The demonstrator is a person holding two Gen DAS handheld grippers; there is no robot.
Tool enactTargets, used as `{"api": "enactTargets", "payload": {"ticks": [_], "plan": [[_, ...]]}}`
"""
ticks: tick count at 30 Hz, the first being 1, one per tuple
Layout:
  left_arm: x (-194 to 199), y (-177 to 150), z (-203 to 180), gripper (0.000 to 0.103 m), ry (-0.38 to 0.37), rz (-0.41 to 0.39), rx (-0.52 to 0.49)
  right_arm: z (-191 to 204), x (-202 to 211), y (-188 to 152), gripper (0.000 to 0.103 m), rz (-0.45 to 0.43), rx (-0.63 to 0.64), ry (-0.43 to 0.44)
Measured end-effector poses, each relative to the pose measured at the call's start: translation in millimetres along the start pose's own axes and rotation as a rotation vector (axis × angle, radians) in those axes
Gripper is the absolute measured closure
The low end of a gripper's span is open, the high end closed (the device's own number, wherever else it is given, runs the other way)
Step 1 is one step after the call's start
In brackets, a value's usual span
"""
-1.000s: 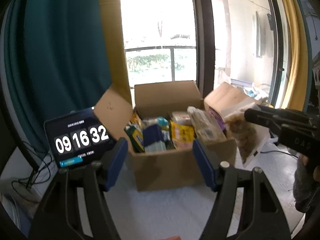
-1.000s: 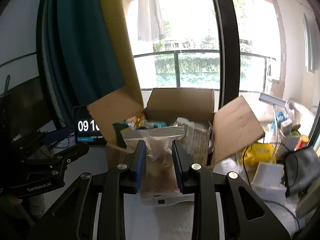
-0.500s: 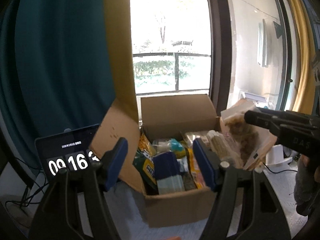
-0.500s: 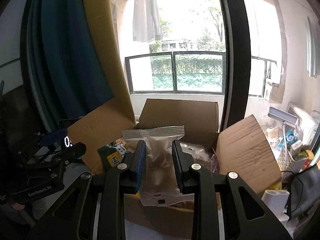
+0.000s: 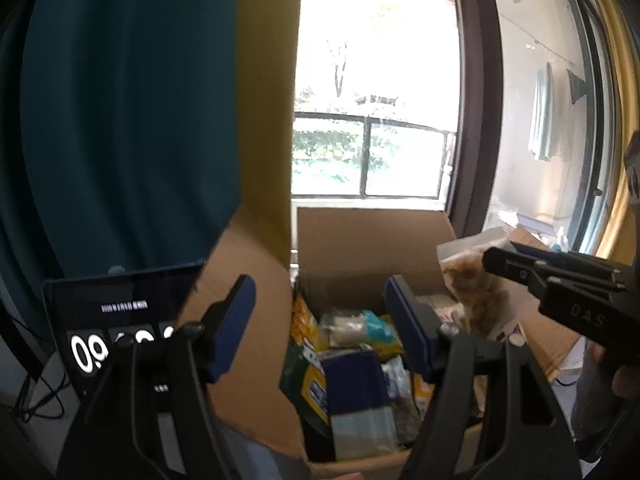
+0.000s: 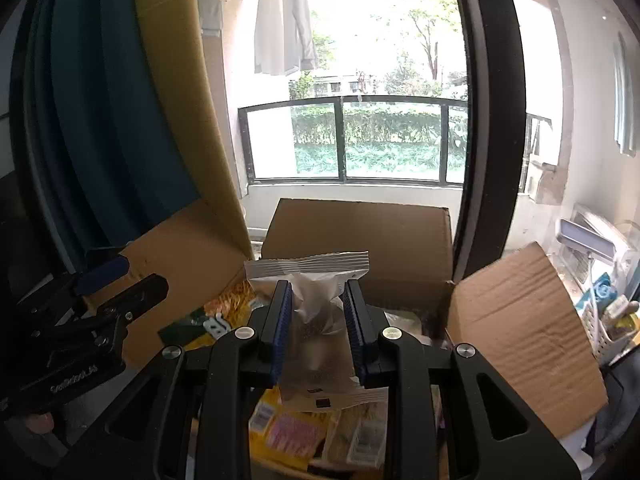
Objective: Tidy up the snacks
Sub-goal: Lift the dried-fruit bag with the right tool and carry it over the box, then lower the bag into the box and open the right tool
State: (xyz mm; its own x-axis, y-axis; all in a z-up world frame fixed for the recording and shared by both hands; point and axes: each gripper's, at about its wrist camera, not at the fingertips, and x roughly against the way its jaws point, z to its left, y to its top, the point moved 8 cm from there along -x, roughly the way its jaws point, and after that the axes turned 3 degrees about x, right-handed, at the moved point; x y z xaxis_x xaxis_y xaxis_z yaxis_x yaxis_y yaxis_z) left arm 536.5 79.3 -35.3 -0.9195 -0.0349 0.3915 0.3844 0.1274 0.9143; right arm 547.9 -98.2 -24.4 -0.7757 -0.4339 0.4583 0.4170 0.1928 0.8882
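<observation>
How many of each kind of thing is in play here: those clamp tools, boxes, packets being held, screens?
Handheld clamps: 2, the left gripper and the right gripper
Open cardboard box: 1
Held snack packet: 1
Tablet clock screen: 1
Total: 5, leaving out the snacks piled in the box, which overlap too much to count.

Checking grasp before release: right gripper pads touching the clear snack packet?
Touching. Right wrist view: both blue pads of the right gripper press the clear snack packet, pinching its middle.
</observation>
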Motion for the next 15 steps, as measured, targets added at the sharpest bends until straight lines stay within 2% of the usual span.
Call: {"api": "enactTargets", "payload": {"ticks": [4, 9, 15], "plan": [[-9, 1, 4, 0.034, 0.003, -0.005, 0.002, 0, -19, 8, 0.075, -0.003, -0.002, 0.001], [-15, -2, 6, 0.034, 0.058, -0.029, -0.034, -4, -49, 5, 0.075, 0.012, -0.032, -0.004], [-16, -2, 5, 0.034, 0.074, -0.035, -0.057, -7, -88, -15, 0.075, 0.121, -0.054, -0.048]]}}
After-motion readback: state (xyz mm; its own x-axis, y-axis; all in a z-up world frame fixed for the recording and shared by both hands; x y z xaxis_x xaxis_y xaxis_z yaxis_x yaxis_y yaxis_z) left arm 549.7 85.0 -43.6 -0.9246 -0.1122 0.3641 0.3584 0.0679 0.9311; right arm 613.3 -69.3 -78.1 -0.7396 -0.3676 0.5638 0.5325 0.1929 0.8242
